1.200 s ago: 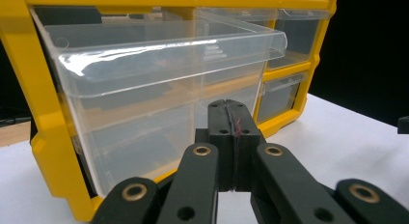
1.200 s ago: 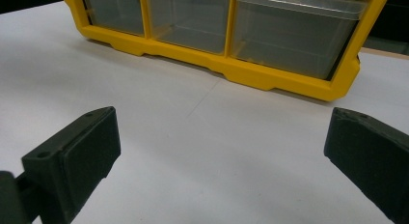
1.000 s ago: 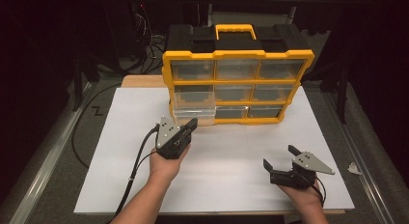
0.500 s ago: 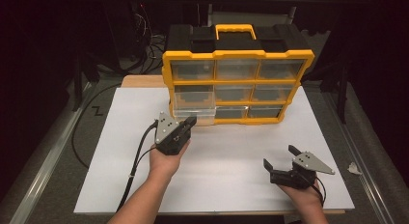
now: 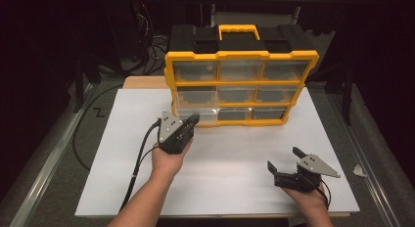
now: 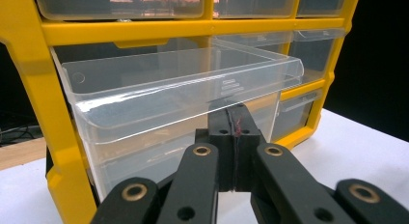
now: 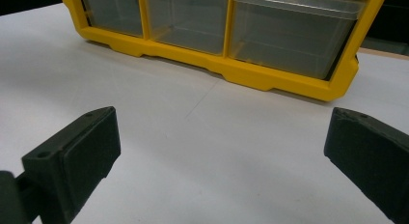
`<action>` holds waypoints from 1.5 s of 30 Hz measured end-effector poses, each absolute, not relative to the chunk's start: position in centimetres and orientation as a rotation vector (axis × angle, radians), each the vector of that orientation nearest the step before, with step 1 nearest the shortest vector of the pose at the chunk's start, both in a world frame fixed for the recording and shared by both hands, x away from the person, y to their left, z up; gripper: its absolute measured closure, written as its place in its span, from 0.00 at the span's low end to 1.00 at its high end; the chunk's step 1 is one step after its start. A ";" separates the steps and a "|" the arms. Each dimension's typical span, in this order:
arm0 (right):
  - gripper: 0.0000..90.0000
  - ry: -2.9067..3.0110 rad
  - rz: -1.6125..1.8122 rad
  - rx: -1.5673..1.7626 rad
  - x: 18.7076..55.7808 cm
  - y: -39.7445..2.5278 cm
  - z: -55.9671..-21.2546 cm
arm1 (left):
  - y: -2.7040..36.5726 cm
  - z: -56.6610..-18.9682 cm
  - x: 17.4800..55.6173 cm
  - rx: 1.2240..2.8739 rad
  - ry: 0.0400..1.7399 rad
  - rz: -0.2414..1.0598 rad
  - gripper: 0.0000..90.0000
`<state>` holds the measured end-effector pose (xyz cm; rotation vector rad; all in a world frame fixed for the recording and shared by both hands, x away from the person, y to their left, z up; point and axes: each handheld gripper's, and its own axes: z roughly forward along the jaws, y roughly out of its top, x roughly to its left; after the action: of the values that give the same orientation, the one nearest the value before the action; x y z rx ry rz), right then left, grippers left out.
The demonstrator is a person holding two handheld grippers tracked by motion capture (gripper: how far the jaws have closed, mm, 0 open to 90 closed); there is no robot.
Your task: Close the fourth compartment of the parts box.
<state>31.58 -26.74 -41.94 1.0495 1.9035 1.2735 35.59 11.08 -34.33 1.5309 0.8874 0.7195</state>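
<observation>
Left gripper [image 6: 233, 137]: fingers pressed together, no gap showing between the pads, clamped on the front lip of the clear drawer [image 6: 178, 96]. The contact point sits under the lip's overhang, so the hold itself is partly hidden. In the high view the left gripper [image 5: 192, 120] meets the clear drawer [image 5: 195, 112] at the bottom-left bay of the organiser.

The drawer stands pulled partway out of its bay, projecting toward the person, its open top exposed. It is transparent plastic, a shallow rectangular tray with a flared rim; no contents can be made out inside.

Right gripper [image 5: 285, 157]: fingers spread wide, holding and touching nothing, resting low over the white counter [image 5: 235, 178] well apart from the organiser. Its own view shows both pads far apart.

Organiser [image 5: 241, 85]: yellow frame, black top with a yellow handle, three rows of three clear drawers, upright at the counter's far side.
</observation>
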 end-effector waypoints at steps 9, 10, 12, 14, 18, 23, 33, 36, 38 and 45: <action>0.01 1.898 1.285 1.051 31.6 -26.9 -41.9 | 11.0 -34.4 36.5 1.535 0.905 0.735 1.00; 0.01 1.895 1.287 1.052 31.6 -26.9 -41.9 | 11.0 -34.4 36.6 1.537 0.908 0.736 1.00; 0.01 1.893 1.289 1.053 31.6 -26.9 -41.9 | 11.1 -34.5 36.9 1.540 0.916 0.742 1.00; 0.01 1.892 1.289 1.053 31.6 -26.9 -41.9 | 11.1 -34.5 37.0 1.541 0.920 0.744 1.00; 0.01 1.893 1.294 1.046 31.5 -26.9 -41.9 | 11.1 -34.5 37.4 1.538 0.932 0.751 1.00; 0.01 1.889 1.296 1.046 31.5 -26.8 -41.9 | 11.1 -34.4 37.7 1.537 0.937 0.753 1.00; 0.01 1.886 1.298 1.050 31.5 -26.9 -41.9 | 11.2 -34.0 38.8 1.543 0.966 0.770 1.00; 0.01 1.887 1.300 1.052 31.5 -26.9 -41.9 | 11.3 -33.9 39.2 1.537 0.975 0.759 1.00; 0.01 1.889 1.298 1.050 31.5 -26.9 -42.0 | 11.5 -33.8 39.6 1.528 0.987 0.746 1.00; 0.01 1.890 1.299 1.050 31.6 -27.0 -42.0 | 11.6 -33.5 40.6 1.537 1.002 0.762 1.00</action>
<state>31.57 -26.95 -42.00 1.0500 1.8902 1.2993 40.57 11.56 -33.51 1.5373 1.0015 0.7624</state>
